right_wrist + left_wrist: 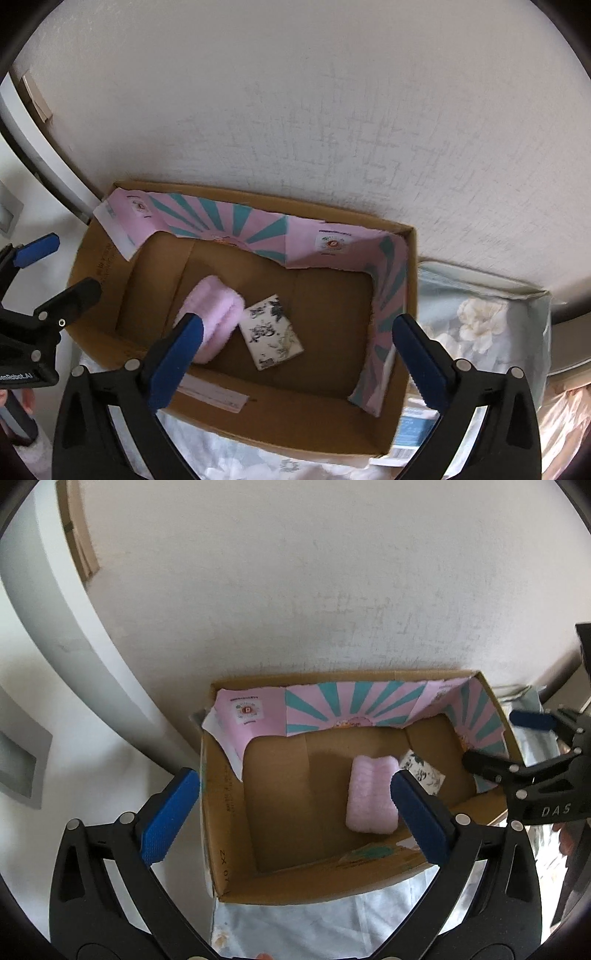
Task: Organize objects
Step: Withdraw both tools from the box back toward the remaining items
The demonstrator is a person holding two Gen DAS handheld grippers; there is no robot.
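An open cardboard box (229,842) stands against a white wall, lined with pink and teal paper; it also shows in the right wrist view (295,424). A fluffy pink roll (369,794) lies on its floor, next to a small white packet with black print (424,773). Both show in the right wrist view, the roll (218,310) and the packet (271,332). My left gripper (291,812) is open and empty above the box's near left side. My right gripper (295,354) is open and empty above the box's near edge; it shows at the right in the left wrist view (506,738).
The box rests on a pale floral cloth (480,332). A white textured wall (295,590) rises behind the box. A blue and white carton (410,435) lies at the box's right front corner. A grey wall corner (74,646) stands to the left.
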